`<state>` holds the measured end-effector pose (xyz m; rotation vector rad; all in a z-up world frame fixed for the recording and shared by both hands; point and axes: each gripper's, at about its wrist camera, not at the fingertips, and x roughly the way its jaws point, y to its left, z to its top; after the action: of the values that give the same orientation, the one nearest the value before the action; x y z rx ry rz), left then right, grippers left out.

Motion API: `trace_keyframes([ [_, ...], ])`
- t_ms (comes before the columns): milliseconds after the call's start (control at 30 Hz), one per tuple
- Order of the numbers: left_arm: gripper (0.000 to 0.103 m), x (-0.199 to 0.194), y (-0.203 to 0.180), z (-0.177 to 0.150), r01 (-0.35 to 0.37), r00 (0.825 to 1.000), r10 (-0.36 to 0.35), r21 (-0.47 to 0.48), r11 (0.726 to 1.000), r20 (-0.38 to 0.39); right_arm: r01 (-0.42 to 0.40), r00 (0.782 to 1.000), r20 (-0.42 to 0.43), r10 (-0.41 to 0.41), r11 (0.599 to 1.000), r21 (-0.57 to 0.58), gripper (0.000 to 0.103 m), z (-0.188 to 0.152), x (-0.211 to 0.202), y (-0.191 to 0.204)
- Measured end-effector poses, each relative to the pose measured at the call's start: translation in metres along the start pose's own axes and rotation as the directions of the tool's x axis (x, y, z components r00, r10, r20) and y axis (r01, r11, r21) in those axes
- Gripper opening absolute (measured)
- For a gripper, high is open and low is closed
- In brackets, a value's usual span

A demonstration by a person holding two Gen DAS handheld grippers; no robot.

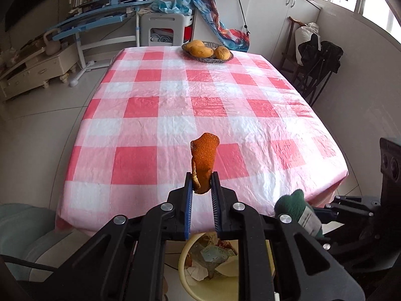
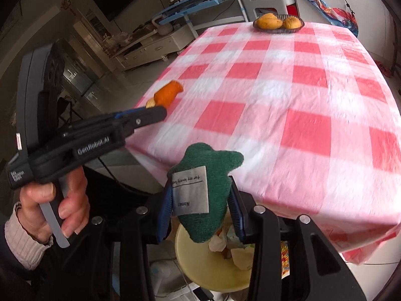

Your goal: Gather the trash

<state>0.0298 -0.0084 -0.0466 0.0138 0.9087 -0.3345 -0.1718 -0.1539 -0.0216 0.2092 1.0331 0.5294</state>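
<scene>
My left gripper (image 1: 202, 179) is shut on a strip of orange peel (image 1: 204, 159) that stands up between its pads, above the near edge of the table. The peel also shows in the right wrist view (image 2: 167, 94), held by the left gripper (image 2: 160, 111). My right gripper (image 2: 200, 198) is shut on a green cloth (image 2: 206, 195) with a white label, above a pale yellow trash bin (image 2: 213, 271) that holds crumpled paper. The bin also shows below the left gripper (image 1: 186, 273). The green cloth shows at the right of the left wrist view (image 1: 297, 210).
The table wears a pink and white checked cloth (image 1: 200, 110). A dark bowl of yellow fruit (image 1: 208, 51) stands at its far edge. A dark chair (image 1: 318, 62) is at the right. A white chair (image 1: 163, 30) and a blue desk stand behind the table.
</scene>
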Motion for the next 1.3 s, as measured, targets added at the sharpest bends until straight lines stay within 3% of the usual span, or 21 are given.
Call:
trace_keyframes([
  [200, 0.014, -0.015, -0.006, -0.025, 0.011, 1.0, -0.011, 0.013, 1.0, -0.009, 0.043, 0.998, -0.042, -0.044, 0.999, -0.025, 0.041, -0.026, 0.001, 0.014],
  [567, 0.014, -0.034, -0.013, -0.057, 0.021, 1.0, -0.021, 0.033, 0.999, -0.019, 0.095, 0.994, -0.057, -0.097, 0.995, -0.039, 0.043, -0.044, 0.002, 0.023],
  [667, 0.014, -0.036, -0.018, -0.067, 0.027, 0.999, -0.025, 0.044, 0.999, -0.034, 0.124, 0.991, -0.053, -0.125, 0.992, -0.026, 0.052, -0.046, 0.001, 0.021],
  [733, 0.014, -0.036, -0.023, -0.075, 0.039, 0.998, -0.036, 0.053, 0.998, -0.057, 0.145, 0.989, -0.035, -0.145, 0.989, -0.01, 0.062, -0.046, -0.004, 0.018],
  [900, 0.015, -0.019, -0.041, -0.101, 0.082, 0.979, -0.06, 0.109, 0.991, -0.195, 0.179, 0.983, 0.035, -0.182, 0.981, 0.072, 0.066, -0.045, -0.017, 0.002],
  [967, 0.017, -0.02, -0.044, -0.104, 0.064, 0.98, -0.037, 0.135, 0.989, -0.194, 0.194, 0.977, 0.065, -0.202, 0.974, 0.114, 0.068, -0.045, -0.022, -0.005],
  [1067, 0.035, -0.034, -0.041, -0.098, 0.02, 0.994, -0.005, 0.133, 0.991, -0.107, 0.195, 0.966, 0.142, -0.217, 0.968, 0.156, 0.07, -0.046, -0.034, -0.009],
  [1133, 0.058, -0.048, -0.037, -0.092, -0.056, 0.998, 0.057, 0.121, 0.991, -0.008, 0.203, 0.948, 0.211, -0.237, 0.964, 0.169, 0.073, -0.047, -0.045, -0.008],
  [1233, 0.074, -0.064, -0.029, -0.081, -0.131, 0.987, 0.122, 0.084, 0.988, 0.099, 0.263, 0.901, 0.316, -0.296, 0.954, 0.143, 0.078, -0.046, -0.061, 0.004],
  [1300, 0.079, -0.076, -0.024, -0.077, -0.156, 0.977, 0.146, 0.05, 0.986, 0.155, 0.326, 0.856, 0.384, -0.346, 0.938, 0.117, 0.084, -0.048, -0.071, 0.018],
])
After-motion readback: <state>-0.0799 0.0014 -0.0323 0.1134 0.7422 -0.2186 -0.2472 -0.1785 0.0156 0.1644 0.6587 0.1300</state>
